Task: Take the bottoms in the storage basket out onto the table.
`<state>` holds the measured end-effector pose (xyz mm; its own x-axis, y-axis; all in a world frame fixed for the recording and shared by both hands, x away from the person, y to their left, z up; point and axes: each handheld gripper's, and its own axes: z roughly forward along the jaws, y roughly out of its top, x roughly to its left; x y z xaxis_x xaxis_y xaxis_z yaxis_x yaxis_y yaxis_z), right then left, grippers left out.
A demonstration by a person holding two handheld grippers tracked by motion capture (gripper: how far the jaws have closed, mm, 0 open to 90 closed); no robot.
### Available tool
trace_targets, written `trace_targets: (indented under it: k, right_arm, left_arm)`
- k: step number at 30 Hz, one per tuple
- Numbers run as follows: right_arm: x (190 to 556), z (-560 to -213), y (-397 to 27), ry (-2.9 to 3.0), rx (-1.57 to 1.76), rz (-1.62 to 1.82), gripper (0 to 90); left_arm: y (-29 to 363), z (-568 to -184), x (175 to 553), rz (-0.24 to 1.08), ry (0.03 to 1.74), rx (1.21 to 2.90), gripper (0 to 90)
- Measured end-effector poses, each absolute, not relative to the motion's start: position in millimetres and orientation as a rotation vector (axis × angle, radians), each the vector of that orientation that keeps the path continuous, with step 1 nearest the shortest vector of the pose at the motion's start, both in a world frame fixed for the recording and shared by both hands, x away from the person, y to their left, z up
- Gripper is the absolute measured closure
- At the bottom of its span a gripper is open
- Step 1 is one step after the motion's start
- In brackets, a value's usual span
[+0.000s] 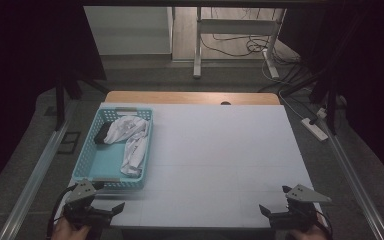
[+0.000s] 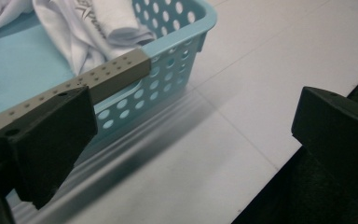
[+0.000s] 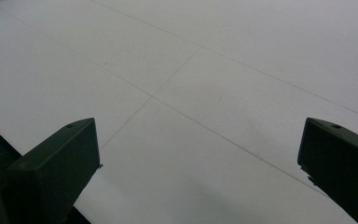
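Left gripper [image 1: 111, 209] and right gripper [image 1: 266, 211]: jaws spread wide, empty. White garment [image 1: 130, 140] lies in blue basket [image 1: 82, 167].

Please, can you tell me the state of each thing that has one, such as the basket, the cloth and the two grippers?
Light blue basket: upright on the table's left side, holding cloth.
White garment: crumpled, lying inside the basket.
Dark item: in the basket, partly under the garment; cannot identify.
Left gripper: open, empty, near the basket's front wall.
Right gripper: open, empty, above the white table.
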<state>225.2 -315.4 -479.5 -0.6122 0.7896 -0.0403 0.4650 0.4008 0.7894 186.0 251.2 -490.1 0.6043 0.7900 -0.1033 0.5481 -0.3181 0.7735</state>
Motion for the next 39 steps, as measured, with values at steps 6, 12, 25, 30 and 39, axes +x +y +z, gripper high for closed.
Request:
trace_targets:
  k: [6,12,25,30,39]
  right_arm:
    - [225.5,-479.6,-315.2,2.256,1.076,1.075,0.0]
    - [225.6,-479.9,-314.6,2.262,1.075,1.072,0.0]
    - [227.2,-480.5,-314.5,2.272,1.085,1.06,0.0]
    - [227.7,-480.8,-314.1,2.276,1.09,1.055,0.0]
    - [228.1,-481.0,-314.1,2.277,1.094,1.054,0.0]
  left_arm:
    - [251.2,-490.1,186.6,0.373,1.053,2.017,0.0]
    - [252.3,-489.6,187.8,0.357,1.03,2.021,0.0]
    - [257.1,-470.9,191.5,0.31,1.008,1.956,0.0]
    - [254.2,-468.2,194.0,0.373,0.997,1.996,0.0]
    - [250.8,-466.0,203.4,0.353,0.999,2.002,0.0]
